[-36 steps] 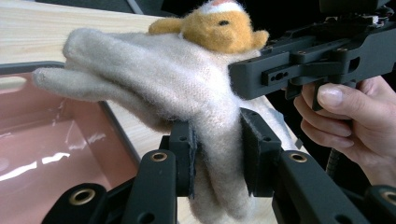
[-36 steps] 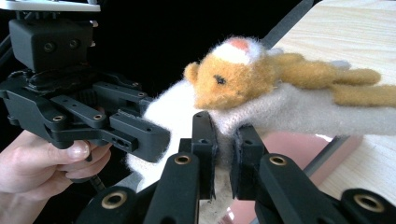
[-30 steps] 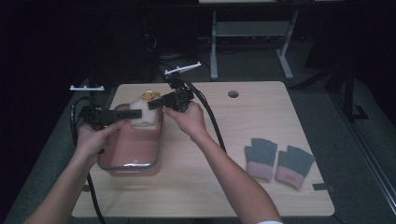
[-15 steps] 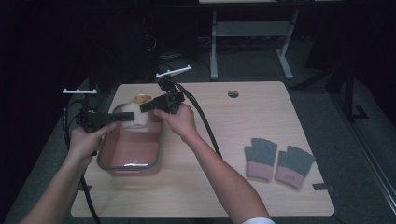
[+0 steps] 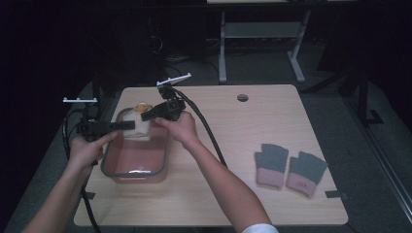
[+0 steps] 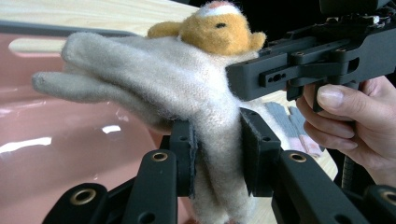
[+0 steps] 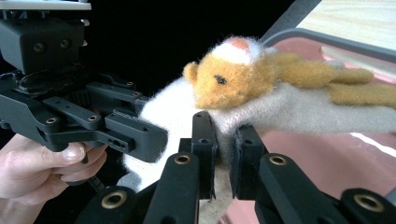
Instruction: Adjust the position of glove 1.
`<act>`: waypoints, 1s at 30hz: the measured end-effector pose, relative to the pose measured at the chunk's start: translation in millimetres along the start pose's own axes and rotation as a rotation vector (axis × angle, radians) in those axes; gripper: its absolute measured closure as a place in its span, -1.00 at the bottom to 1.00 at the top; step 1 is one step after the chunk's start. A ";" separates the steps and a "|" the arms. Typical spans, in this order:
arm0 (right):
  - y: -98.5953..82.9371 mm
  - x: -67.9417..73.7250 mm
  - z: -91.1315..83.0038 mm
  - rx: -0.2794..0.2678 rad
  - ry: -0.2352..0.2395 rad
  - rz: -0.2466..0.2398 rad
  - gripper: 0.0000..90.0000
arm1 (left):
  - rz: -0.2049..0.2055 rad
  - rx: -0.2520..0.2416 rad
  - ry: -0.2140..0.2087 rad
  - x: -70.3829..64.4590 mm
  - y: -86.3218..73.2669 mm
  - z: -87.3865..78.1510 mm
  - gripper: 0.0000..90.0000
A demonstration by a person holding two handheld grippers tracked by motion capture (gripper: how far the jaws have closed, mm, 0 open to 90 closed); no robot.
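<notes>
Both grippers have lifted the cream glove [image 6: 187,93] a bit higher, above the far end of the pink tub [image 5: 116,171] on the desk [image 5: 233,194]. The left gripper [image 6: 217,156] fingers pinch one side and the right gripper [image 7: 222,154] fingers pinch the other. It looks ready to come out or go in.

Both forearms reach in from the near edge, converging at the table's left side. The left gripper [image 5: 127,125] is held level, pointing right, its jaws clamped together. The right gripper [image 5: 145,115] points left toward it, jaws pinched nearly shut. The tips seem to sit just beside each other.
</notes>
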State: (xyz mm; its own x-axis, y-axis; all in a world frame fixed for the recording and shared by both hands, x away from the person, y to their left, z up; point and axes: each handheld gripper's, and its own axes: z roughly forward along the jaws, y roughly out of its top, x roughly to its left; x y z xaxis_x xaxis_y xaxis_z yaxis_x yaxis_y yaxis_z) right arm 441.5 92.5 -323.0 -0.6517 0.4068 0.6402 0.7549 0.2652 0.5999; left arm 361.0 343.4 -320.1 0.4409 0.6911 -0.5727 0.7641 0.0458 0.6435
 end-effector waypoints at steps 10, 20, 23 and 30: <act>-8.0 -10.7 23.6 0.035 0.020 0.029 0.83 | -0.037 0.021 0.012 19.9 -14.9 1.3 0.53; -22.7 -29.8 42.3 0.069 0.030 0.081 0.83 | -0.055 0.071 0.040 32.8 -27.2 13.6 0.53; -27.8 -35.5 46.5 0.084 0.029 0.096 0.82 | -0.060 0.091 0.048 36.5 -30.9 18.5 0.53; -36.5 -44.6 53.5 0.111 0.023 0.113 0.82 | -0.070 0.128 0.073 39.1 -36.8 26.5 0.53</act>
State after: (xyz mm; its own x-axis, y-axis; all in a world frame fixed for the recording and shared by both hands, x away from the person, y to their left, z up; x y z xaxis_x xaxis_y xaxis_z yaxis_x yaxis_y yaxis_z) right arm 447.0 111.5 -399.1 -0.5625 0.4198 0.7123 0.8264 0.3143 0.4673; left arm 362.6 349.7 -379.6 0.3523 0.7402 -0.5727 0.8479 0.0066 0.5302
